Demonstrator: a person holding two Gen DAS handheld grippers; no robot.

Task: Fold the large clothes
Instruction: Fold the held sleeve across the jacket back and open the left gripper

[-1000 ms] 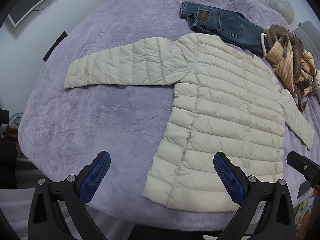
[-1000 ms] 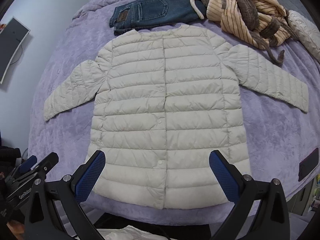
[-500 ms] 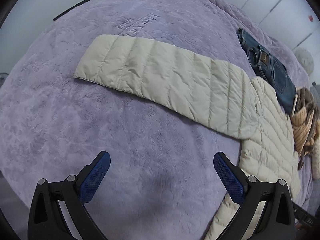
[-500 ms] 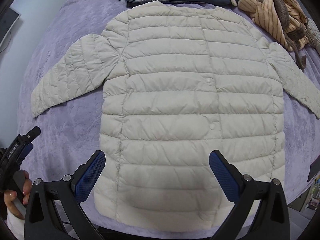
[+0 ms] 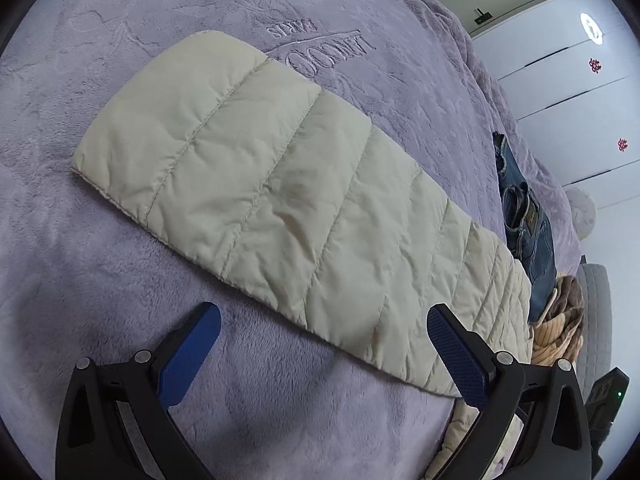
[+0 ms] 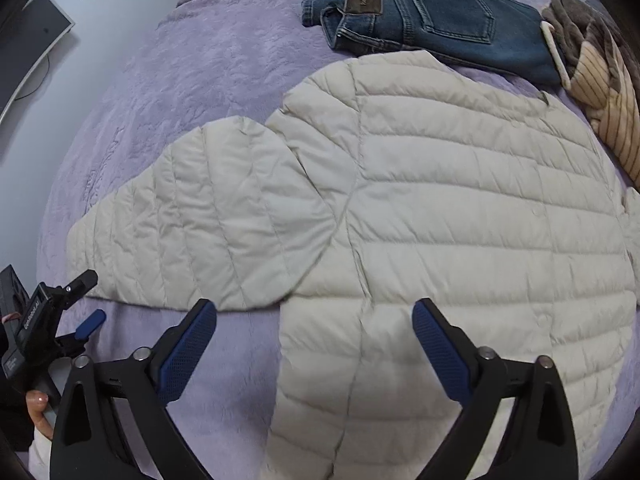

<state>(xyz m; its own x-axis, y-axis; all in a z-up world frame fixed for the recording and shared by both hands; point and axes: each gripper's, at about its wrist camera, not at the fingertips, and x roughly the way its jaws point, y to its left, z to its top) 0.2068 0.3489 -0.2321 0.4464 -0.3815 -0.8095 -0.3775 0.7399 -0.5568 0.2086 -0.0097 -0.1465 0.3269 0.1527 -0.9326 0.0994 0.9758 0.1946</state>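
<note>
Cream quilted puffer jacket (image 6: 460, 208) spread flat, front up, on purple embossed blanket (image 6: 192, 80) covering the bed. Snap buttons visible down the front. One sleeve (image 5: 288, 208) extended flat toward 9 o'clock in the right wrist view, cuff at the far left end; in the left wrist view, same sleeve running from 10 o'clock down to 4 o'clock.

Left gripper (image 5: 324, 352) poised over the lower edge of that sleeve, blue-padded fingers (image 5: 188, 356) spread wide, holding nothing; one finger over bare blanket, the other over the sleeve near the shoulder. Contact with the fabric not determinable. Also visible in the right wrist view at 8 o'clock, just beside the cuff, gripped by a hand (image 6: 38, 412).

Right gripper (image 6: 314, 344) positioned above the jacket's side seam below the armpit, fingers (image 6: 188, 348) spread wide, holding nothing; one finger over blanket below the sleeve, the other over the jacket body.

Folded blue jeans (image 6: 432, 20) at 12 o'clock in the right wrist view, just beyond the collar. Striped tan and brown garment (image 6: 600, 80) bunched at 2 o'clock, beside the jeans. Dark monitor (image 6: 28, 48) at 10 o'clock against the wall. White cabinet doors (image 5: 568, 92) at 2 o'clock in the left wrist view.
</note>
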